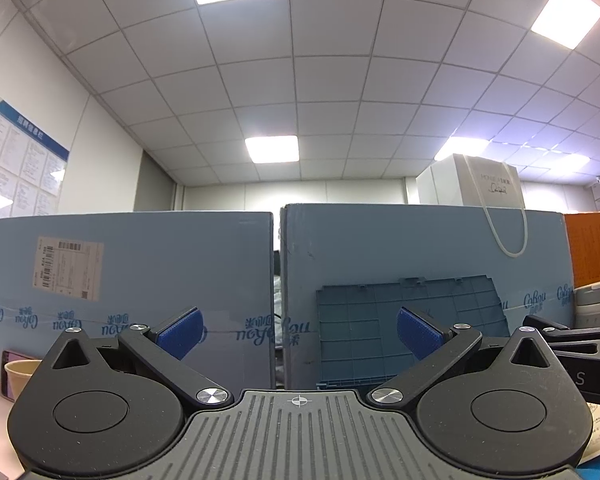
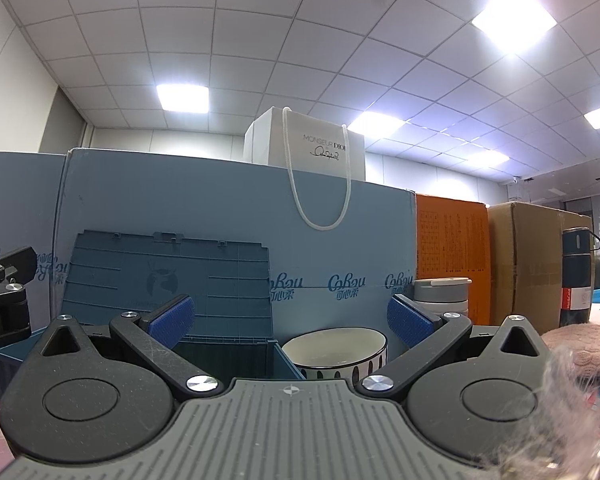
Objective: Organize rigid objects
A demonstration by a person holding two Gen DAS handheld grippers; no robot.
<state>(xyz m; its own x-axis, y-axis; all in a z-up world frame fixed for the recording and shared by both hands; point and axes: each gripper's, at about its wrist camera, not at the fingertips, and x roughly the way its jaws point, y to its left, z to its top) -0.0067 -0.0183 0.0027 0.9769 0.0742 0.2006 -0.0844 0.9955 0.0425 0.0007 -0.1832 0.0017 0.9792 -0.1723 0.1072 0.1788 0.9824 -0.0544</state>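
Note:
In the right wrist view my right gripper [image 2: 291,320] is open with nothing between its blue pads [image 2: 172,320]. Just beyond it a white bowl with dark marks [image 2: 336,354] sits beside a blue plastic bin [image 2: 284,360], whose lid [image 2: 172,280] stands upright. A grey lidded cup [image 2: 442,296] stands behind the bowl, and a dark flask [image 2: 576,276] is at the far right. My left gripper [image 1: 299,334] is also open and empty, facing the blue lid [image 1: 408,328]. A paper cup [image 1: 18,372] sits low on the left.
Tall blue cardboard boxes [image 1: 140,280] wall off the back, with a white paper bag [image 2: 316,148] on top. An orange box [image 2: 452,260] and a brown carton [image 2: 524,264] stand to the right. A pink knit sleeve [image 2: 580,344] shows at the right edge.

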